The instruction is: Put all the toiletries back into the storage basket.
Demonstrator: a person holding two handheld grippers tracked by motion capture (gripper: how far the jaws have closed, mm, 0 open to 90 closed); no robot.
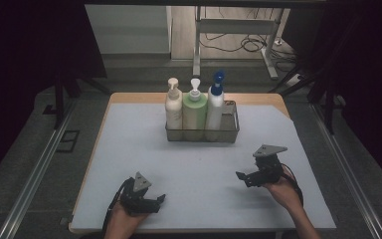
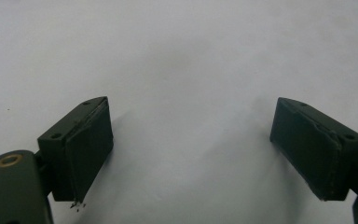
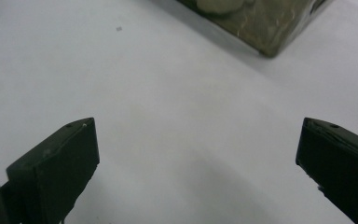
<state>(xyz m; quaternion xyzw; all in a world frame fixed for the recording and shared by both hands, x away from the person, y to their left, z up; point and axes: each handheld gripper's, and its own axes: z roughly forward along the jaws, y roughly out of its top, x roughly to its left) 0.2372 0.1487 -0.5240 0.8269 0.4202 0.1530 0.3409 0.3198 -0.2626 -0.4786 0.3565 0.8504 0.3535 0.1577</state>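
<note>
on the surface (image 1: 129, 149), both the left gripper (image 1: 160, 199) and right gripper (image 1: 239, 175) gape wide, empty, well short of the basket (image 1: 231, 134) of bottles (image 1: 195, 112); next comes a reach toward it.

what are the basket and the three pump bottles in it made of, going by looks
The basket looks like metal wire mesh with a dull grey finish: you can see the bottle bases through its walls. The cream bottle, green bottle and white bottle with the blue pump look like smooth, opaque plastic with a soft sheen, though the dim light leaves that open.
</note>
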